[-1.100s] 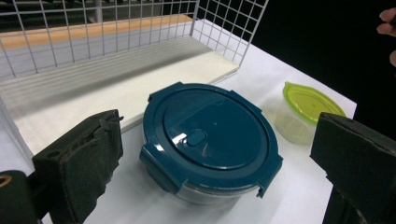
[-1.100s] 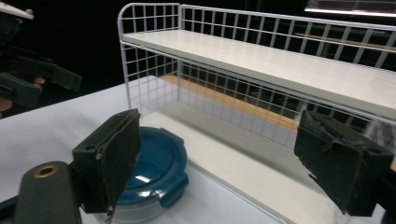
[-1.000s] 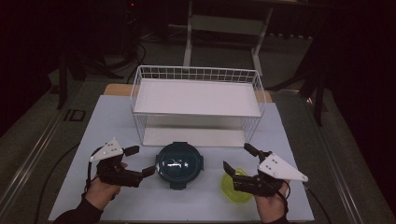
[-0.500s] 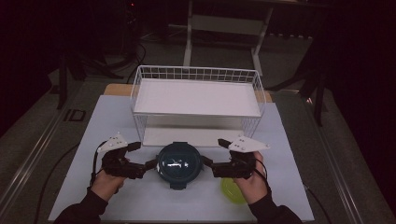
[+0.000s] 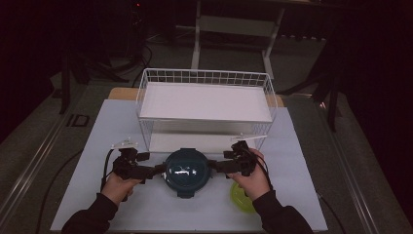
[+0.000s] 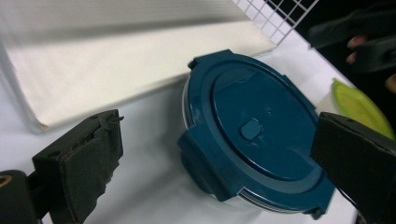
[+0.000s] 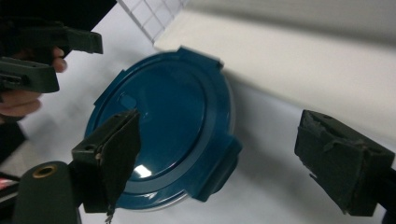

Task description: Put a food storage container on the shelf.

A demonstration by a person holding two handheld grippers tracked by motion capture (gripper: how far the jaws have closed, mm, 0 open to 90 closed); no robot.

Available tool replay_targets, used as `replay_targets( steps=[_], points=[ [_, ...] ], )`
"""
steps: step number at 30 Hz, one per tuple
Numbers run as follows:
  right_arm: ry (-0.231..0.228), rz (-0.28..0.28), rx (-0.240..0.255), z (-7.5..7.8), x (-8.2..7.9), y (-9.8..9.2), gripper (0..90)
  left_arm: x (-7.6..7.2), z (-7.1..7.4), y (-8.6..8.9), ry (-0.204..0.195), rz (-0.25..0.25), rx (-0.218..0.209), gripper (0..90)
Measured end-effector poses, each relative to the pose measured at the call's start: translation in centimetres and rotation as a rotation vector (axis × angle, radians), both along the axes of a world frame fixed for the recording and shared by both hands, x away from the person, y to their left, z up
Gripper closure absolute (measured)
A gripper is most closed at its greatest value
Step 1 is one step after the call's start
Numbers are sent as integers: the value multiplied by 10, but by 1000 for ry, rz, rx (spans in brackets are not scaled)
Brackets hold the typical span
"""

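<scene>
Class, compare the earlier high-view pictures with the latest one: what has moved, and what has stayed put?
Both grippers closed in on the container: the left gripper moved right, the right gripper left, off the green lid. Both are open at its sides, gripping nothing. Container, green lid and wire rack stayed put.

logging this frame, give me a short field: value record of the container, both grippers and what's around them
container: round, dark blue lid, lid on, on the white table
left gripper: open, jaws wide at the lid's latch tab
right gripper: open, at the opposite latch tab
behind: white wire rack
near right hand: yellow-green dish
</scene>
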State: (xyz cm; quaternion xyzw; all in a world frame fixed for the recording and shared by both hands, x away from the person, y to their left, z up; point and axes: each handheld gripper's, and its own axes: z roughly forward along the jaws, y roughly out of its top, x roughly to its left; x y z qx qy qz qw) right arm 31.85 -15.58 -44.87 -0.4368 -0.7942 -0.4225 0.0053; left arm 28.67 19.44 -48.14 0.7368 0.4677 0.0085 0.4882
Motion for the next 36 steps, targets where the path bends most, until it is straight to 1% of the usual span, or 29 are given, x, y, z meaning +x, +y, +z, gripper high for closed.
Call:
replay_targets(
  steps=[1,2,3,5,7,8,9,10,11,13,14,15,16,17,18,20,21,22,23,25,26,27,28,33,34,36],
  points=[
    [37,-10,4,-2,2,0,153,2,-2,1,24,0,-12,18],
    [69,-15,4,-5,4,1,173,2,-3,2,37,-2,-17,18],
    [86,-16,2,-7,5,1,177,3,-4,2,54,2,-22,21],
    [135,-31,4,-11,8,2,196,4,-7,4,81,1,-33,39],
    [177,-39,3,-14,11,1,205,6,-9,5,111,3,-50,69],
    [207,-47,8,-16,13,2,218,7,-11,5,134,11,-58,83],
    [246,-49,18,-18,15,1,224,8,-13,6,151,11,-71,101],
    [277,-52,27,-20,16,1,229,9,-14,6,161,16,-81,117],
    [296,-54,26,-22,17,1,237,9,-15,7,171,21,-88,134],
    [352,-55,41,-25,20,2,249,10,-17,6,184,22,-84,143],
    [362,-55,40,-27,21,2,258,11,-18,6,192,24,-83,151],
    [362,-55,40,-27,21,2,258,11,-18,6,192,24,-83,163],
    [389,-58,43,-28,22,2,273,12,-21,5,219,40,-81,163],
    [431,-64,54,-31,25,2,293,12,-22,4,227,44,-79,203],
    [437,-65,46,-32,25,2,306,12,-23,4,237,44,-78,215],
    [464,-67,52,-34,27,3,329,13,-26,3,261,51,-88,236],
    [474,-70,52,-34,27,3,339,13,-27,2,274,59,-92,261],
    [476,-70,50,-34,28,3,354,14,-28,2,287,60,-102,276],
    [487,-72,57,-35,28,3,364,14,-29,3,299,61,-113,291],
    [499,-78,60,-36,29,3,375,16,-32,5,330,61,-158,327],
    [507,-80,61,-37,29,3,384,17,-34,5,348,55,-170,363],
    [521,-79,66,-38,30,3,388,17,-35,5,355,54,-167,380],
    [526,-80,68,-38,30,3,396,17,-36,5,366,58,-176,383],
    [554,-88,63,-41,31,4,444,19,-39,2,417,39,-212,424],
    [558,-92,58,-42,31,4,455,19,-40,2,431,35,-229,438],
    [583,-90,72,-43,32,4,461,20,-40,2,444,27,-236,470]
  ],
)
